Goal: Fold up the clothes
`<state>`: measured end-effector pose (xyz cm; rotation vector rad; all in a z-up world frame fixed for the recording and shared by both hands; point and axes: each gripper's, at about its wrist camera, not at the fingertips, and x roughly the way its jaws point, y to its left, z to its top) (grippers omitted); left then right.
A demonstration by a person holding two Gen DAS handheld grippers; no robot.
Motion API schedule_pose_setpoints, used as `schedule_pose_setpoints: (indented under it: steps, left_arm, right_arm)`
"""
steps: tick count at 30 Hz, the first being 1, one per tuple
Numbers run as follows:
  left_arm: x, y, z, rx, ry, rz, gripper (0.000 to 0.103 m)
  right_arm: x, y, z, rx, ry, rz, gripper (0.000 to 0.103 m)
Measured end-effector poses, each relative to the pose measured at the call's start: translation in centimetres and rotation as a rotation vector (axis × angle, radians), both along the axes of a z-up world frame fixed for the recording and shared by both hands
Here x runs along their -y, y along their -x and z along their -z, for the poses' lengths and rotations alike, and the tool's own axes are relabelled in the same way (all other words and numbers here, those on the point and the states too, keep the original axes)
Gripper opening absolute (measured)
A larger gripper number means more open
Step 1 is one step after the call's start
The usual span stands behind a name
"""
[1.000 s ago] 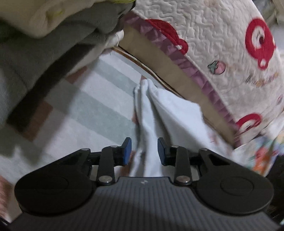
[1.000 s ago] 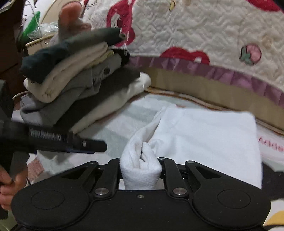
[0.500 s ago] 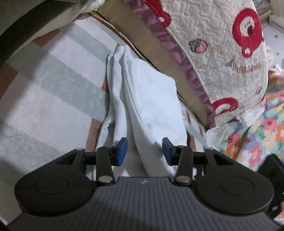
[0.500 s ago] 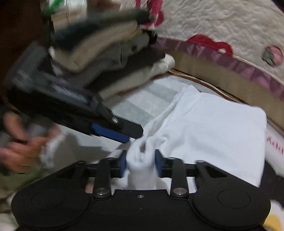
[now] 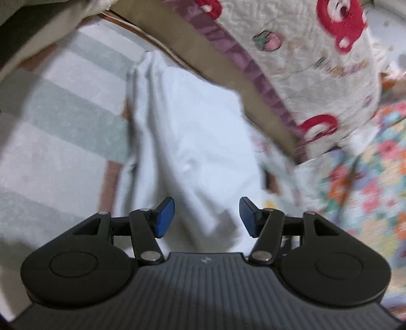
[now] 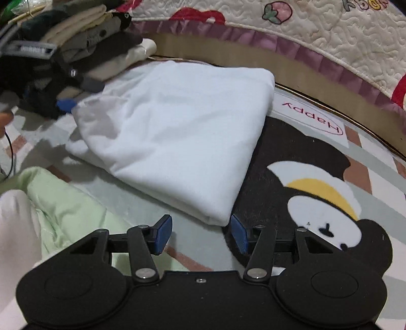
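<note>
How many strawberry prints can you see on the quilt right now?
2: one strawberry print on the quilt in the left wrist view, one in the right. Possibly the same; others may be hidden.

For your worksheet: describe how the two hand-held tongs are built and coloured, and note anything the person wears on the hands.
Both the left tongs and the right tongs are matte black, with two round housings, hinged link arms on silver rivets, and blue pads on the fingertips. The left body is ribbed, with a small logo; the right body is smooth, with one screw. A white glove shows at the edge of the right view.
</note>
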<state>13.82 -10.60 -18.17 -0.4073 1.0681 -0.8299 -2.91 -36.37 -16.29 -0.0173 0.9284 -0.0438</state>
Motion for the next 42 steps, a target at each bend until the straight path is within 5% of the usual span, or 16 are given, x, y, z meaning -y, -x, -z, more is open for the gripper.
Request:
schedule_pose_setpoints:
  steps: [3, 5, 7, 12, 16, 18, 22, 23, 27, 32, 40, 42]
  left_arm:
    - [1.6, 0.5, 0.9, 0.066, -0.106, 0.015, 0.051]
    - [2.5, 0.7, 0.8, 0.129, -0.16, 0.003, 0.014]
    - [2.5, 1.3, -0.1, 0.194, -0.186, -0.024, 0.009]
    - [0.8, 2.3, -1.5, 0.285, -0.206, -0.097, 0.008]
    - [0.2, 1.5, -0.4, 0.187, -0.152, -0.12, 0.008]
    - [0.2, 1.3, -0.3, 0.177, -0.146, -0.122, 0.008]
    - [0.4, 1.3, -1.2, 0.186, -0.128, -0.114, 0.008]
    - [0.3, 1.2, -1.6, 0.189, -0.122, -0.109, 0.008]
    - [-1.2, 0.9, -2.1, 0.129, -0.051, -0.111, 0.009]
    - [-1.8, 0.3, 1.2, 0.016, -0.157, -0.115, 0.01]
    - [-1.9, 0.1, 0.3, 0.013, -0.198, -0.083, 0.014]
    - [-2.1, 0.1, -0.8, 0.065, -0.203, -0.079, 0.02]
  right_arm:
    - [-0.2, -0.1, 0.8, -0.011, 0.005, 0.017, 0.055]
    - [0.4, 0.0, 1.1, 0.006, -0.024, 0.046, 0.055]
    - [1.1, 0.1, 1.4, 0.033, -0.063, 0.081, 0.056]
    - [3.0, 0.5, 2.0, 0.099, -0.162, 0.168, 0.057]
    - [3.2, 0.3, 2.5, 0.143, -0.182, 0.16, 0.056]
    - [2.9, 0.1, 2.7, 0.162, -0.174, 0.132, 0.036]
    - [2.4, -1.1, 2.6, 0.183, -0.119, 0.085, 0.03]
    - [2.6, -1.3, 2.3, 0.202, -0.136, 0.095, 0.01]
    - [4.2, 0.5, -2.2, 0.325, -0.332, 0.249, 0.008]
    - [2.6, 0.3, -1.0, 0.208, -0.224, 0.243, 0.007]
    - [2.1, 0.4, 1.0, 0.136, -0.166, 0.227, 0.007]
    - [1.8, 0.4, 1.1, 0.122, -0.137, 0.211, 0.007]
